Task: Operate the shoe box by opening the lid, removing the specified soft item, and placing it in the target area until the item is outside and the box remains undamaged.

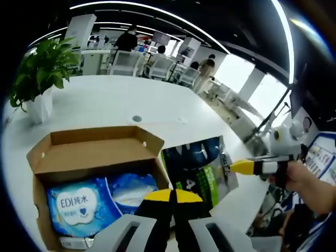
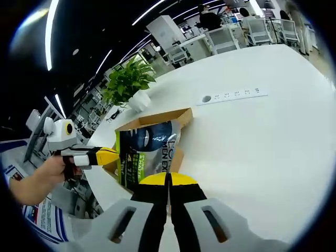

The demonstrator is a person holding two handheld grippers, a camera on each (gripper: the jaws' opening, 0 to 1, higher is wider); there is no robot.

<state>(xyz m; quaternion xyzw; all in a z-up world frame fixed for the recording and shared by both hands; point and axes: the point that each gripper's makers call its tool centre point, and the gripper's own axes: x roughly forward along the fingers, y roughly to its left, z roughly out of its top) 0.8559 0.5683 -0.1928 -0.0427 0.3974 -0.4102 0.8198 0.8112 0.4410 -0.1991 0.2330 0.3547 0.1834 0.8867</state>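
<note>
An open cardboard shoe box [image 1: 94, 152] sits on the white table with its lid folded back. Inside lies a blue wipes pack [image 1: 86, 202]. A dark soft pack with green print [image 1: 202, 163] hangs at the box's right side, outside it. My right gripper [image 1: 233, 167], held by a hand, meets the pack's right edge. In the right gripper view its tips [image 2: 168, 179] are shut at the near edge of the soft pack [image 2: 149, 147]. My left gripper [image 1: 172, 195] is shut, its yellow tips low against the pack's corner; it enters the right gripper view [image 2: 116, 156] beside the pack's left edge.
A potted plant [image 1: 39, 68] stands at the table's far left. A strip of sockets [image 2: 233, 95] is set into the tabletop. Office chairs [image 1: 157, 65] and people are beyond the table's far edge. The table's edge [image 1: 247, 205] runs close on the right.
</note>
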